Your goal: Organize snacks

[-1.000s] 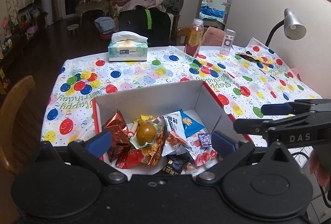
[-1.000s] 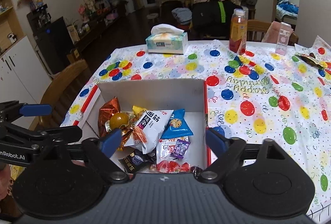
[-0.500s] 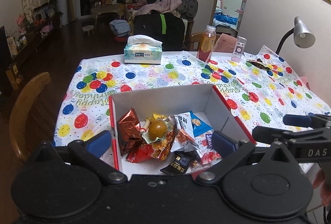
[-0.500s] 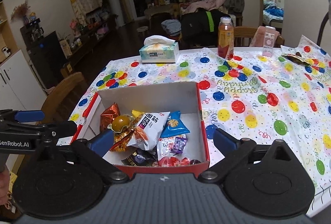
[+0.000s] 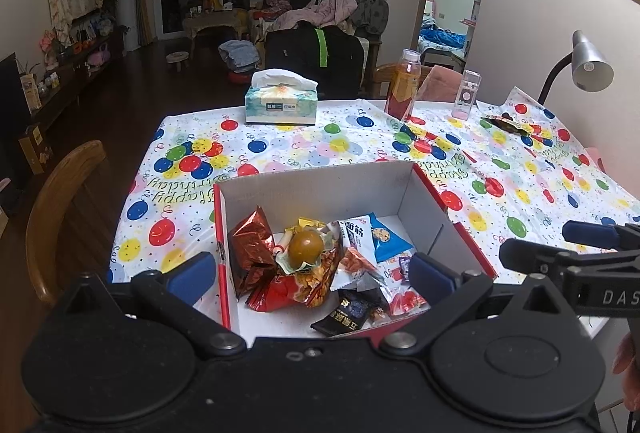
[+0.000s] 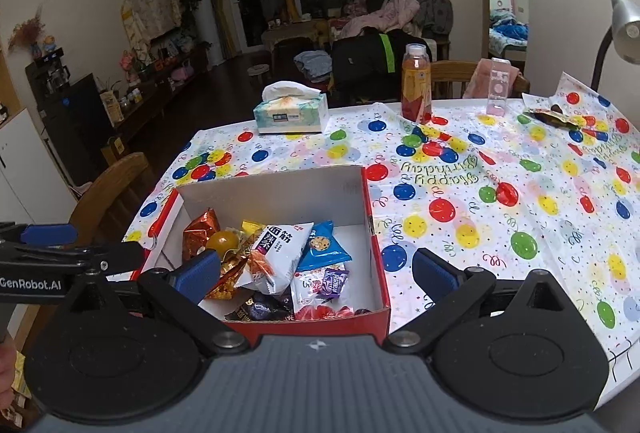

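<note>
My left claw and right claw both hang level above the near edge of the worktop, fingers spread wide and empty. The red box sits straight ahead between each pair of fingers, holding the snacks in a heap. My own housings cut off the box's near wall and the nearest packets, whose labels I can't read.
</note>
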Demonstrator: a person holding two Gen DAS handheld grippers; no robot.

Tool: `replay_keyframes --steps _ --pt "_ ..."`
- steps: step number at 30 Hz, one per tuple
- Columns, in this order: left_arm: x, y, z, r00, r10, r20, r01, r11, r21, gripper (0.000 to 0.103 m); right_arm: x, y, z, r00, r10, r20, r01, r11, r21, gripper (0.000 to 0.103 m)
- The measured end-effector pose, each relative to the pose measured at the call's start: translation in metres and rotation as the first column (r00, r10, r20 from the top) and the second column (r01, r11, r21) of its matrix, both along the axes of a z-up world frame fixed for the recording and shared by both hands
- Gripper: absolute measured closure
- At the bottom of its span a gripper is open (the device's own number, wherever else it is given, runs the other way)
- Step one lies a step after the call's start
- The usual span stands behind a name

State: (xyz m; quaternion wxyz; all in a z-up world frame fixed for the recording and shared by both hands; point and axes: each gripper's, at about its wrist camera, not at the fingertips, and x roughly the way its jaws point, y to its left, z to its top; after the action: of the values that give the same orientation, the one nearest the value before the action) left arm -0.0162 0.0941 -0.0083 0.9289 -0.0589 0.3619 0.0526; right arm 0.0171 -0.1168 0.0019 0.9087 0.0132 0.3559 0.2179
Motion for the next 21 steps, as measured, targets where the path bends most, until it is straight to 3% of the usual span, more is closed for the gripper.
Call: replay_keyframes --steps 21 --pt "0.0041 -0.0049 -0.0062 0.999 -0.025 -0.031 0.024 1.0 -0.01 0.0 0.0044 -0.0068 -0.0063 0.999 -0.029 -0.04 0.029 1.0 -0.001 0.0"
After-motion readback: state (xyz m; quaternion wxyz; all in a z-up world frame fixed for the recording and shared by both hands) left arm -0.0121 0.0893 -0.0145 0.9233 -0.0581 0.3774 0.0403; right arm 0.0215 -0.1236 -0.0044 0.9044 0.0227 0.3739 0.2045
